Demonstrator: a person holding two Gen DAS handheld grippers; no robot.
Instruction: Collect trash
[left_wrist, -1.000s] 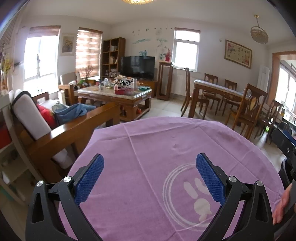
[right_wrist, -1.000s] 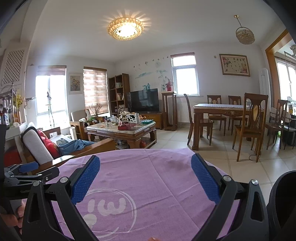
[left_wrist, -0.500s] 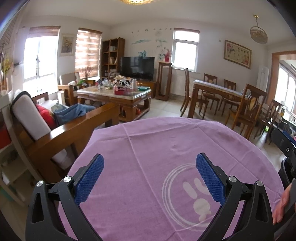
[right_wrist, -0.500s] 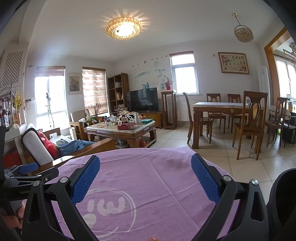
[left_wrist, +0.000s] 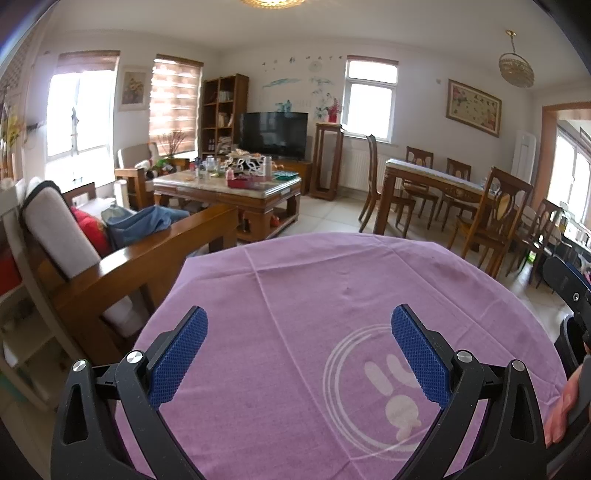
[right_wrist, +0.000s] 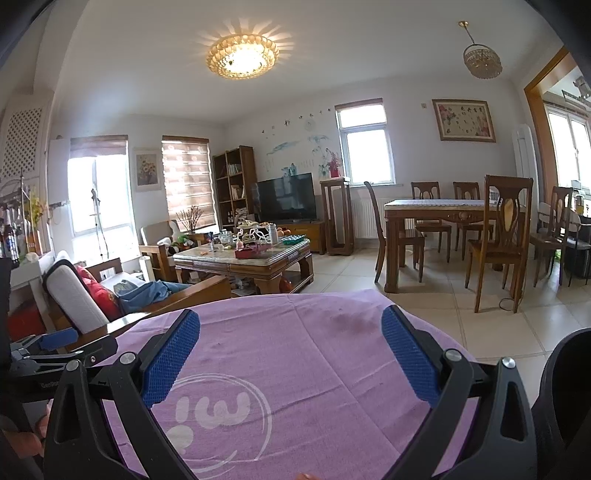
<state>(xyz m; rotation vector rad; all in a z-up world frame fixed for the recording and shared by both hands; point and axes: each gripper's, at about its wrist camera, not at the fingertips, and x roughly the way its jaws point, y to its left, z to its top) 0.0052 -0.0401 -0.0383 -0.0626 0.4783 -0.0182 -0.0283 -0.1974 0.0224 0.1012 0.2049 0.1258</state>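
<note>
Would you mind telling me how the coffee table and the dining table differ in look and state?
The coffee table is low and stocky, while the dining table stands tall on slimmer legs. The coffee table's top is crowded with bottles, a red tray and other clutter; the dining table carries only a pale cloth, as far as shows. Chairs ring the dining table; a wooden sofa flanks the coffee table. Both are dark brown wood.

Both fisheye views look forward from low and close over the purple-clothed worktop (left_wrist: 314, 295) toward its far edge. The left wrist view tilts down more; the right wrist view faces higher. Both share the worktop's printed circle (right_wrist: 221, 406) and the coffee table (right_wrist: 243, 258) beyond.
</note>
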